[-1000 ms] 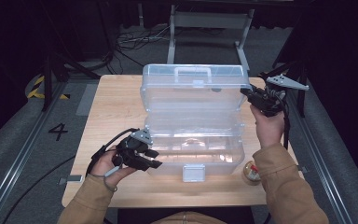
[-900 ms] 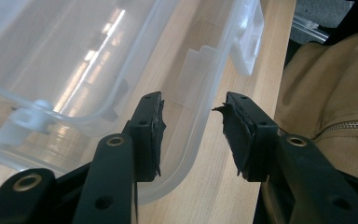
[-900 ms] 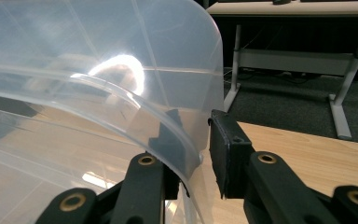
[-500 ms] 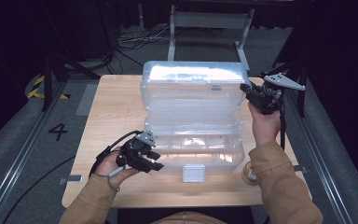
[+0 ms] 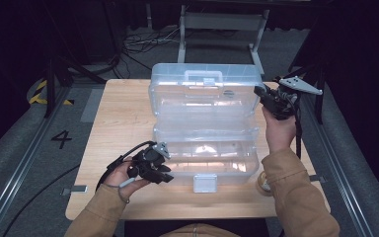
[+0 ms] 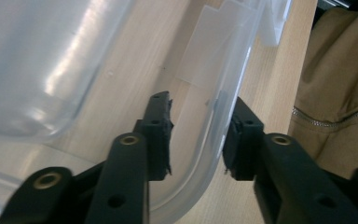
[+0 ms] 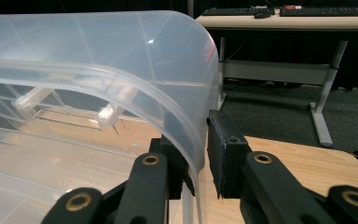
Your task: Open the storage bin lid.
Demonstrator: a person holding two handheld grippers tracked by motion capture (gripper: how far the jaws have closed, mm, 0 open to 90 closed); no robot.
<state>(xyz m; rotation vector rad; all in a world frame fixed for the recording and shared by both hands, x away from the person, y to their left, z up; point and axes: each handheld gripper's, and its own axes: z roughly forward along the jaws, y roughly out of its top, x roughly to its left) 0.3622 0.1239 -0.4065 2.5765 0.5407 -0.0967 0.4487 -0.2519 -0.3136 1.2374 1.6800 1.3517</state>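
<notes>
High view: your right gripper (image 5: pixel 265 95) has raised the clear plastic storage box's lid (image 5: pixel 205 91) more upright on the pale wooden counter (image 5: pixel 118 116).

Left gripper view: your left gripper (image 6: pixel 196 135) has just been closing, astride the box's rounded base wall (image 6: pixel 200 154), not yet clamped.

Right gripper view: your right gripper (image 7: pixel 199 154) is clenched on the lid's smooth curved rim.

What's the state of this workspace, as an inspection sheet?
Surface: wooden table.
Job's things: clear box, its lid half raised.
Clutter: tape roll, near right.
Grippers: right tongs shut on the lid's edge; left tongs straddle the box's near corner wall, jaws just been closing, not pressing.
Cables: gripper cable; floor cables behind.
Surroundings: desk frame; floor mark 4.
</notes>
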